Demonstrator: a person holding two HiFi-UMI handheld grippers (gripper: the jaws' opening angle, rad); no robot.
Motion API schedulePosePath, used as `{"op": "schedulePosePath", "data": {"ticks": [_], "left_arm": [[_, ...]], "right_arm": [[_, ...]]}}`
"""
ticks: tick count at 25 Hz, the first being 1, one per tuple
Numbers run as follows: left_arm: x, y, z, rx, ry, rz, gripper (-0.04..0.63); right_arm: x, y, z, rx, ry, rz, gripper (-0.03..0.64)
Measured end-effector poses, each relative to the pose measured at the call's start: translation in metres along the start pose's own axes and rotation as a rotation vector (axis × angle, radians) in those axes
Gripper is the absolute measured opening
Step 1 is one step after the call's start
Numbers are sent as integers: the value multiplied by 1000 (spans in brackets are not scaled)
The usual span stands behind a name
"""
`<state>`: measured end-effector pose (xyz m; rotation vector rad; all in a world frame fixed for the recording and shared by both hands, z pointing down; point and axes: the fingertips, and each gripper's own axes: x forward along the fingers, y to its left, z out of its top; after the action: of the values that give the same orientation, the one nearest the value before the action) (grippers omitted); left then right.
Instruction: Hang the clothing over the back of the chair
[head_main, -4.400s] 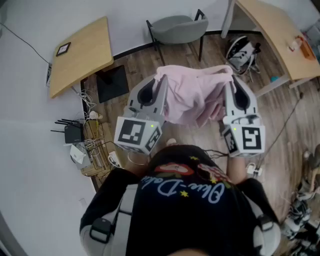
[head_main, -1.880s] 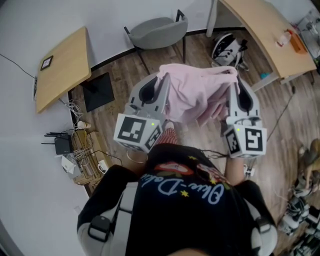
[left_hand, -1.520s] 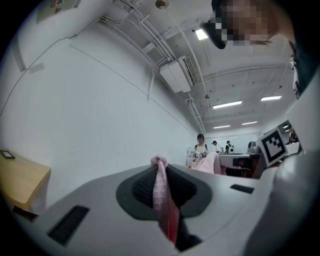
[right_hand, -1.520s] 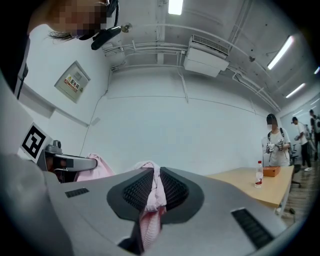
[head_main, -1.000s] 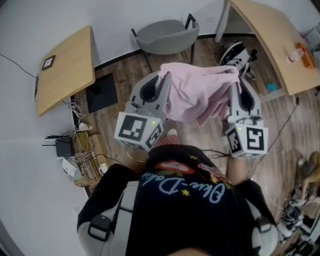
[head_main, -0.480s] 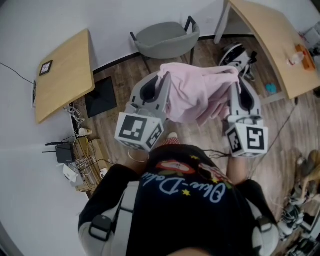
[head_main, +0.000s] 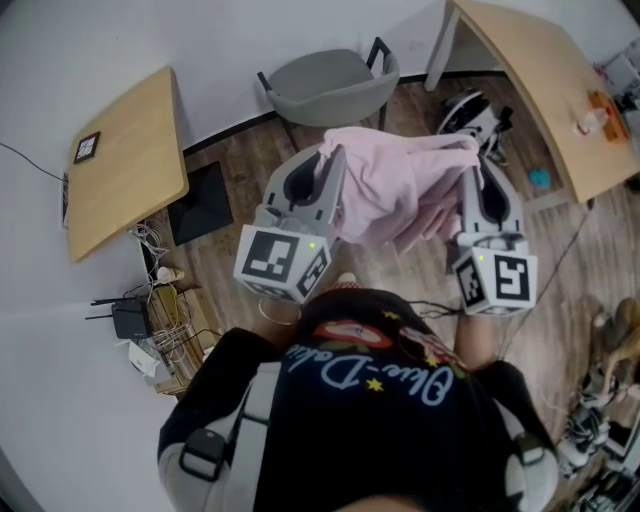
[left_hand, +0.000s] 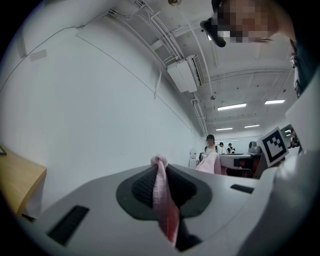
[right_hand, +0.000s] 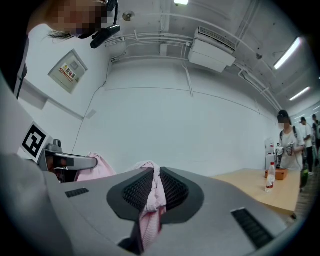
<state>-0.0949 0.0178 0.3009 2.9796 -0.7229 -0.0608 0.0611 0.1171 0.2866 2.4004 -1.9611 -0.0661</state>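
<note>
The right gripper (right_hand: 152, 172) is pinching a fold of the pink clothing (right_hand: 151, 197) between its two dark ribbed pads, with the cloth bunching up just above the jaw tips and hanging down between them. To the left of the tongs, the left gripper (right_hand: 70, 162) is showing, with more of the pink cloth draping beside it. To the right of the tongs, a wooden table (right_hand: 250, 182) is carrying a bottle (right_hand: 270, 178), and a person (right_hand: 288, 145) is standing beyond it.

Wood floor (head_main: 395, 268), grey chair (head_main: 325, 85), wooden desk (head_main: 120, 160), second wooden desk (head_main: 540, 85), cables (head_main: 165, 305)
</note>
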Motion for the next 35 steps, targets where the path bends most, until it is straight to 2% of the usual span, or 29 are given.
{"op": "schedulePosePath", "data": {"ticks": [5, 17, 24, 35], "left_arm": [[8, 15, 1, 2, 5, -7, 28], [15, 18, -6, 9, 36, -13, 28], [25, 19, -8, 3, 45, 31, 28], [72, 16, -8, 8, 57, 111, 28]], "right_arm": [[16, 4, -1, 4, 7, -7, 35], [21, -3, -8, 29, 17, -24, 35], [37, -13, -13, 34, 21, 21, 35], [82, -51, -11, 39, 19, 122, 35]]}}
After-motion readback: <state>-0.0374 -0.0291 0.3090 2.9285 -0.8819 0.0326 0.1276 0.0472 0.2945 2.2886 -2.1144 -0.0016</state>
